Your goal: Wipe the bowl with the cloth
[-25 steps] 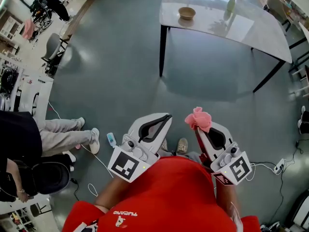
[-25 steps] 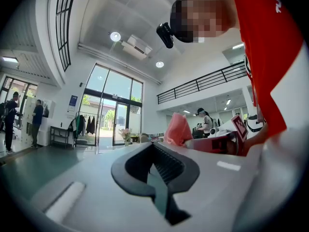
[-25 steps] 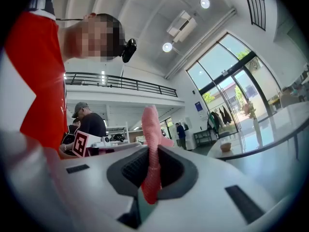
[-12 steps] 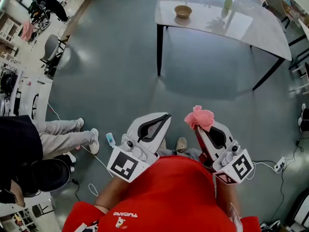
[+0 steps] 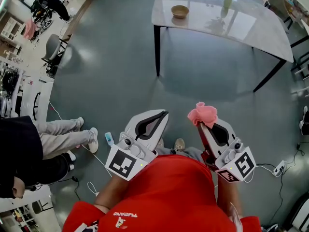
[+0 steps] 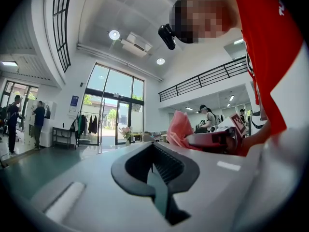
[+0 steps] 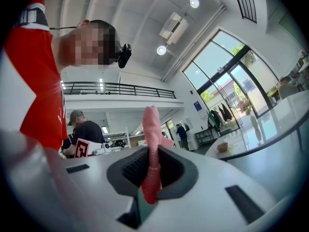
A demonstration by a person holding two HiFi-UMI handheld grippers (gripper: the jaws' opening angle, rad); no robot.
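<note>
Approach step, by the look of it: the right tool (image 5: 199, 123) clamps a crumpled pink cloth (image 5: 203, 114), the left tool (image 5: 164, 113) is closed empty, and the next move is reaching the round tan bowl (image 5: 180, 11), well apart on the glossy grey table (image 5: 251, 29).

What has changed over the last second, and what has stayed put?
The right gripper, carrying the pink cloth, has drifted slightly rightward in the head view, and the table with the bowl has slid a little leftward. Nothing was grasped or released. Unchanged: right jaws clamped on the cloth, left gripper shut and empty, bowl on the table.
</note>
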